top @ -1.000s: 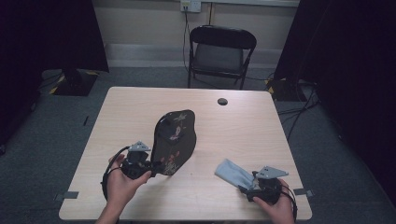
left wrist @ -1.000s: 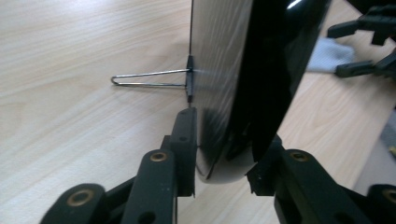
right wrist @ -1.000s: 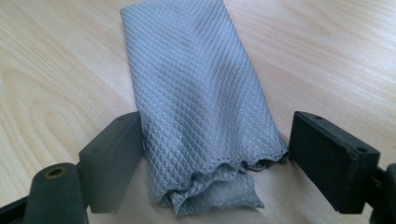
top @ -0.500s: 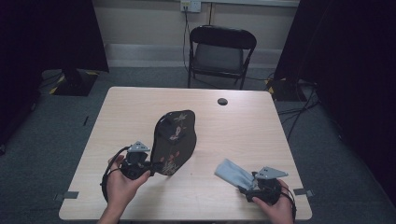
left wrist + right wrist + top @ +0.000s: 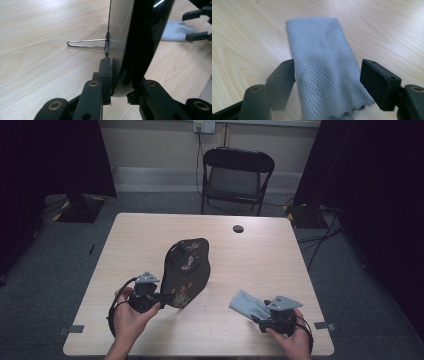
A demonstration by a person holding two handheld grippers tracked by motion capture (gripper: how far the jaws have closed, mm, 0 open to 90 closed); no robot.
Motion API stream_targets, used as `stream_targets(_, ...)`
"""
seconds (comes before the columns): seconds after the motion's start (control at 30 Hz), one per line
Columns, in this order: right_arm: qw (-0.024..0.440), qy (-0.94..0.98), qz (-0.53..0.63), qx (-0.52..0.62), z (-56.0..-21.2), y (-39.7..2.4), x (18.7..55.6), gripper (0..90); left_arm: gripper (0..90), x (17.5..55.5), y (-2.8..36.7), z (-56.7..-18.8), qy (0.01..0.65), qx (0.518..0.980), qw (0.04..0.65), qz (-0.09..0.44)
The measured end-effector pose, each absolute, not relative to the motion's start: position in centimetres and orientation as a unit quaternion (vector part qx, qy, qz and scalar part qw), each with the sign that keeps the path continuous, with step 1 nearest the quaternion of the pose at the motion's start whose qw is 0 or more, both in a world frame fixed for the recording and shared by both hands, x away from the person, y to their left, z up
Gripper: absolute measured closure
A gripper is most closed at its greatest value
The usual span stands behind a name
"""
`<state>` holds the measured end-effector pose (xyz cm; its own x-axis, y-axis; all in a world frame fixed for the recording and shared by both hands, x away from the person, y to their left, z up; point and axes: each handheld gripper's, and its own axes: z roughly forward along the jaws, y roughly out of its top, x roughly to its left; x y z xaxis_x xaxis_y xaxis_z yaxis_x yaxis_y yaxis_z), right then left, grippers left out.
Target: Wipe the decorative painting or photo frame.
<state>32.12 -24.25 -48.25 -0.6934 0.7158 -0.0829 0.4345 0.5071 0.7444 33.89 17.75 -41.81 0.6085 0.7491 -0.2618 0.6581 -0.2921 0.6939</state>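
While the left gripper (image 5: 162, 298) sits at the near-left of the table (image 5: 150, 235), its jaws are clamped tight on the lower edge of a black lacquered panel (image 5: 186, 270) w/ a floral pattern, standing tilted up on edge approx. mid-table; the left gripper view shows both pads pressed on the glossy black edge (image 5: 130, 45), and a thin wire stand (image 5: 85, 43) sticking out from the panel's back, lying on the wood. The right gripper (image 5: 257, 315) is at the near-right, jaws wide but just been closing in, w/ a folded grey cloth (image 5: 247, 302) lying between them; in the right gripper view the cloth (image 5: 324, 65) touches the left pad or nearly so, the other pad is clear of it, so not gripped. Cloth lies flat on the tabletop, well apart from the panel. Surface: pale wood-grain laminate, rounded corners, a small dark round cap (image 5: 238, 228) near the far edge. Room: grey carpet floor (image 5: 65, 250), a black folding chair (image 5: 237, 175) just beyond the far side, beige wall w/ an outlet (image 5: 204, 125) and cable behind it, dark curtains (image 5: 55, 155) left and right, tape marks (image 5: 75, 329) on the carpet by the near corners.
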Motion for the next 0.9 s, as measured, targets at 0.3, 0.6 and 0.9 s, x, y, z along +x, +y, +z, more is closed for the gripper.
stream_targets(0.3, 0.171, 0.856, 0.347, 0.343, -49.0, -23.2, 32.8, 41.9, 77.9, 33.9, 17.8, -41.8, 0.439, 0.803, 0.4, 0.055)
stream_targets(0.6, 0.165, 0.85, 0.339, 0.366, -48.6, -23.0, 32.7, 43.6, 77.8, 34.0, 17.9, -41.8, 0.437, 0.803, 0.401, 0.055)
stream_targets(0.9, 0.129, 0.852, 0.314, 0.4, -47.3, -24.4, 33.0, 41.4, 77.8, 34.1, 17.9, -41.6, 0.436, 0.805, 0.399, 0.054)
